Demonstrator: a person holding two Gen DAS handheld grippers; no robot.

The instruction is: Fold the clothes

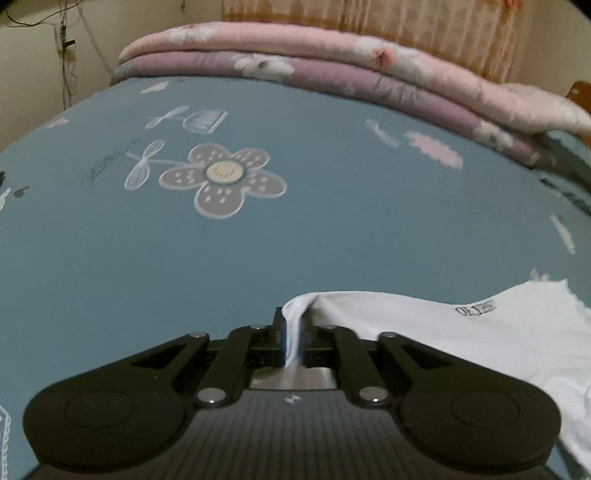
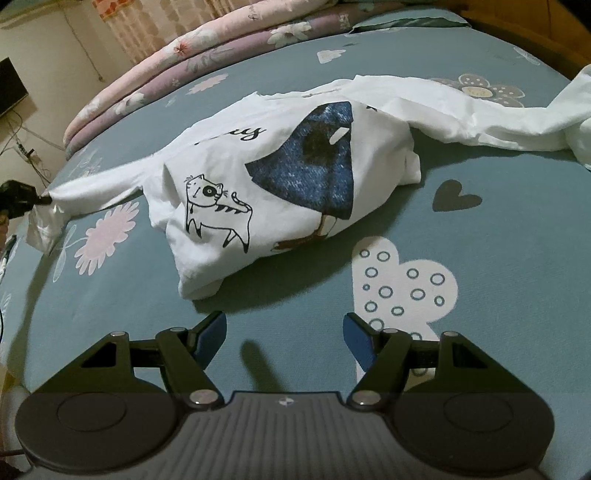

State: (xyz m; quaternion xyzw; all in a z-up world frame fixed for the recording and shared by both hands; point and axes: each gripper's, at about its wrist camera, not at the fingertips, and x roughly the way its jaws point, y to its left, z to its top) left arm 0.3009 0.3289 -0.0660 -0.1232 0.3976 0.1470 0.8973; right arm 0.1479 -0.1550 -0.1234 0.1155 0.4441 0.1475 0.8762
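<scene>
A white T-shirt (image 2: 236, 173) with a cat drawing and a dark blue print lies crumpled on the blue bedsheet (image 2: 498, 236). My left gripper (image 1: 293, 332) is shut on a pinched edge of the shirt (image 1: 461, 332), which trails off to the right. In the right wrist view the left gripper (image 2: 40, 199) shows at the far left, pulling a sleeve out. My right gripper (image 2: 284, 332) is open and empty, just in front of the shirt's near hem, above the sheet.
A folded pink and purple quilt (image 1: 332, 62) lies along the far side of the bed. A second white garment (image 2: 498, 118) stretches to the right behind the shirt. Wall cables (image 1: 64, 44) hang at the left. A wooden bed frame (image 2: 535, 29) edges the far right.
</scene>
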